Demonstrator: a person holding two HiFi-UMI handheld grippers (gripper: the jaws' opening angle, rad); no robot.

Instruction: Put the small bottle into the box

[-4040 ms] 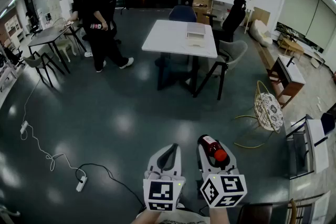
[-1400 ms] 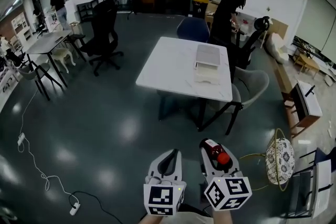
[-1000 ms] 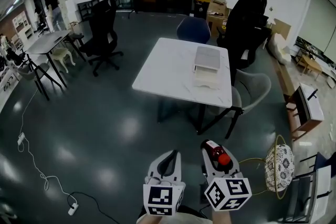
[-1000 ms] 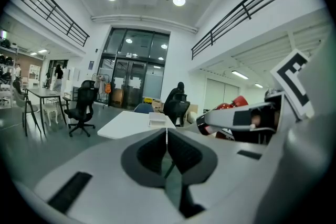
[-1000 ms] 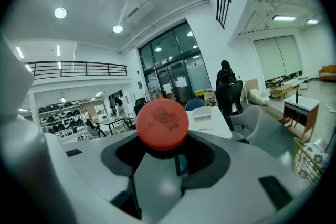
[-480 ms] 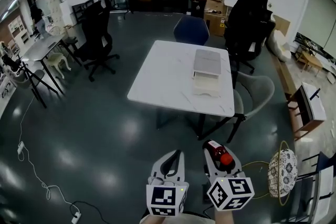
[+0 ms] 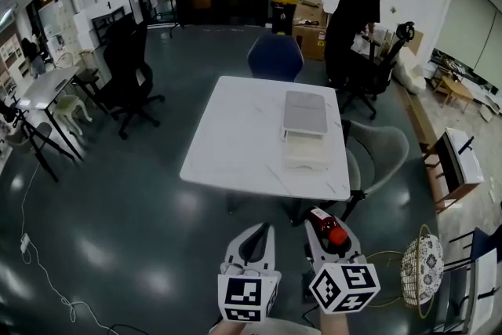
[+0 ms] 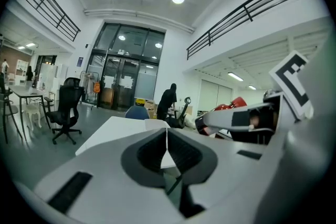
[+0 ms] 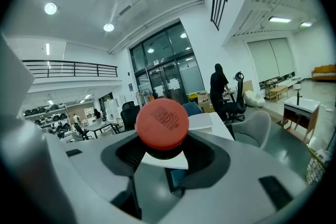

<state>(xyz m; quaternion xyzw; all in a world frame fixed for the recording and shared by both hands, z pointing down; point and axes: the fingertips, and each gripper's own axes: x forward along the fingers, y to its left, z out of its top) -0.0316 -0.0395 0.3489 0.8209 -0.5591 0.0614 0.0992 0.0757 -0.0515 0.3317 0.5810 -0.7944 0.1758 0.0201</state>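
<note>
Red-capped small bottle (image 7: 324, 226) pinched by right gripper (image 7: 323, 220) fingers, left gripper (image 7: 257, 231) fingers pressed together, white box (image 7: 304, 151) on table (image 7: 235, 139)

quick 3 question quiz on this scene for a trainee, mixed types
1. True or false: the left claw is shut with nothing in it.
2. What does the right claw hold? A) a red-capped bottle B) a cup C) nothing
3. Fill the gap: the box lies on the white ____.

Key: 1 true; 2 A; 3 table
</note>
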